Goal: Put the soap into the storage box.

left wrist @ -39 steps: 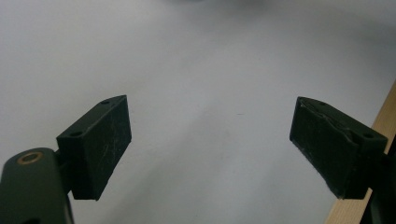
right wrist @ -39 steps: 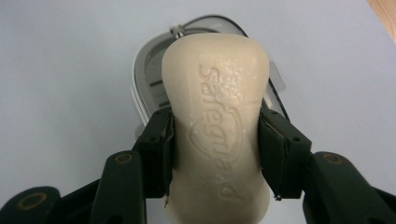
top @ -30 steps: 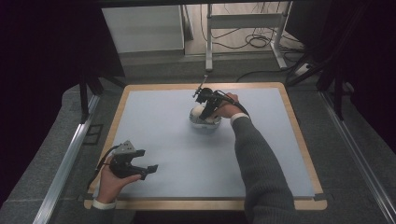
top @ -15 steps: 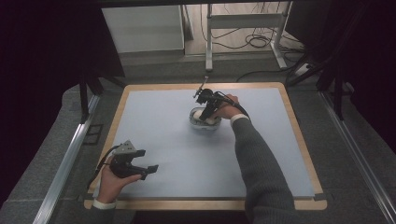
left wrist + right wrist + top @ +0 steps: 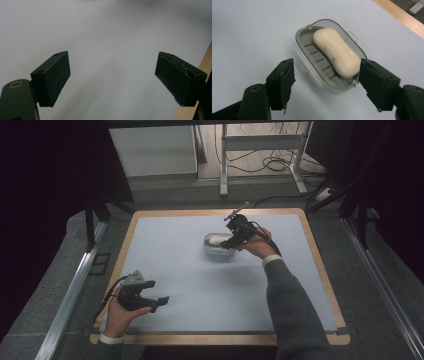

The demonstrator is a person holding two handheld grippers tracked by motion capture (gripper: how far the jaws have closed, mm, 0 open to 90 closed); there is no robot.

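The right gripper [image 5: 325, 83] had just been spreading its jaws with nothing between them, leaving the soap [image 5: 336, 55] in its dish [image 5: 312, 72] mid-table, so backing away looked next, while the left gripper [image 5: 112, 80] idled wide open.

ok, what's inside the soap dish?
A cream, oblong bar of soap lies in the grey-and-white plastic soap dish, along one side. Raised ribs on the grey floor show beside it; the floor under the bar is covered.
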